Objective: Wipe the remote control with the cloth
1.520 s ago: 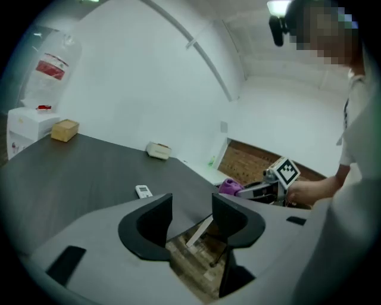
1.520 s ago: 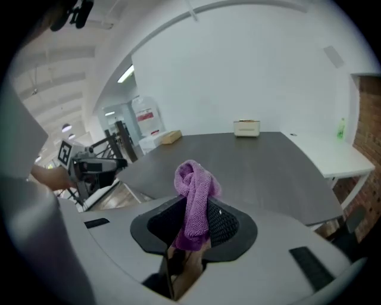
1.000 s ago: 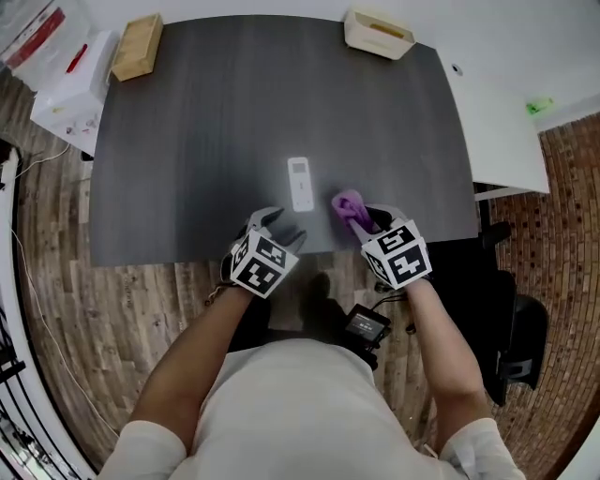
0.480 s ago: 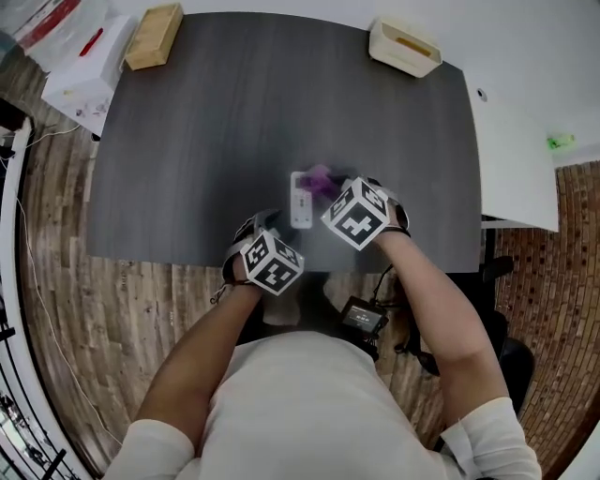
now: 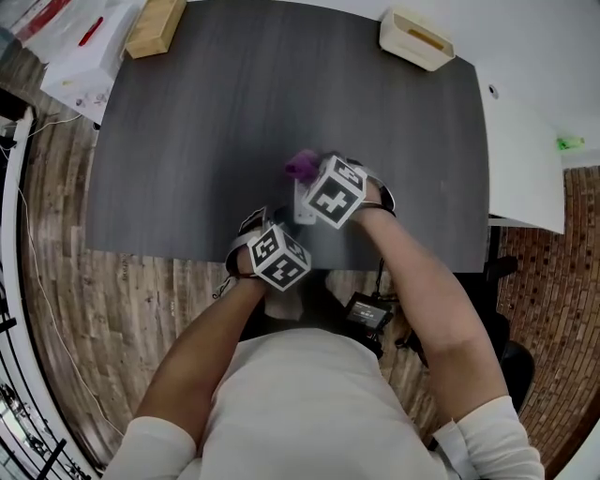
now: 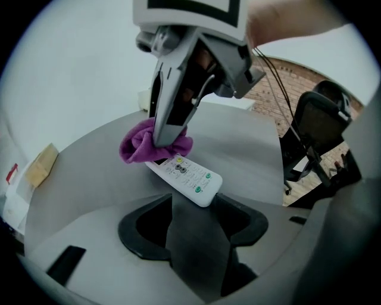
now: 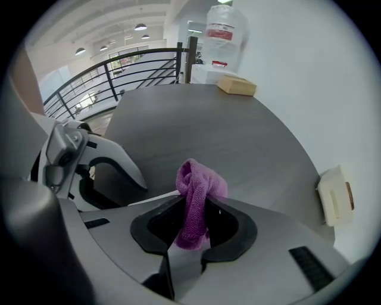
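Two claws in use near the front edge of the dark tabletop (image 5: 206,122).

At the right claw (image 7: 193,221): clamped on a bunched purple cloth (image 7: 199,181), with a fold sticking out past the tips. Points steeply down. Rests the cloth on the far end of the white remote control (image 6: 186,177); buttons at the near end uncovered.

At the left claw (image 6: 193,211): spread wide, gripping nothing. Sits low at the near end of the remote control, with that end just at the mouth of the jaws and a gap visible on the left side. Cannot tell whether the right jaw touches the casing.

Remote control flat on the tabletop, just beside the marker cube (image 5: 335,192) of the right claw.

Further back: a wooden block (image 5: 155,26) at the far left corner and a cream box (image 5: 417,39) at the far right, both well apart from the remote control.
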Tool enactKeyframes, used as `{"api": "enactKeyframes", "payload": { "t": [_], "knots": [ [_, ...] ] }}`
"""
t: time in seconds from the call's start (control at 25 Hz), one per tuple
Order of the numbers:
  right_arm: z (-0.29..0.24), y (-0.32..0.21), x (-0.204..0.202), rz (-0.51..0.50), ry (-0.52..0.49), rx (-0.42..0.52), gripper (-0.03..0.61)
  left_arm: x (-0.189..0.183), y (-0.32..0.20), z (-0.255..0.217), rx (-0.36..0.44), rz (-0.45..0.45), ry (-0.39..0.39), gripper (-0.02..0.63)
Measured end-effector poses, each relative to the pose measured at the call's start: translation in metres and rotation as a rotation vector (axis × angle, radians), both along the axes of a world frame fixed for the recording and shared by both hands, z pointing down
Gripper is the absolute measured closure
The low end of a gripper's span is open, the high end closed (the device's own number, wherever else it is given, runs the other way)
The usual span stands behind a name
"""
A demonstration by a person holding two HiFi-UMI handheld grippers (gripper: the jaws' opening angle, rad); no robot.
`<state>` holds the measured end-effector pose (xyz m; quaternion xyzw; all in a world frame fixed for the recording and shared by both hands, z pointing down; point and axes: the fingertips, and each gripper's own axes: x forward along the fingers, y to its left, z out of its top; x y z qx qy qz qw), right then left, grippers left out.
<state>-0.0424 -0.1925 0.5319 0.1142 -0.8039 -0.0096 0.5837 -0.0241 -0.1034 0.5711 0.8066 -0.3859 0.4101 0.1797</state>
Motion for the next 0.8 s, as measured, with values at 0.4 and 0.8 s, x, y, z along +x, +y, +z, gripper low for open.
{"api": "enactKeyframes", "payload": {
  "t": [0.4, 0.8],
  "knots": [
    [-0.005, 0.052, 0.008, -0.022, -0.053, -0.021, 0.477, -0.003, -0.001, 0.006, -0.049, -0.061, 0.072, 0.380],
    [-0.008, 0.093, 0.018, 0.100, -0.159, -0.111, 0.477, -0.003, -0.002, 0.007, -0.057, -0.109, 0.095, 0.380]
  ]
}}
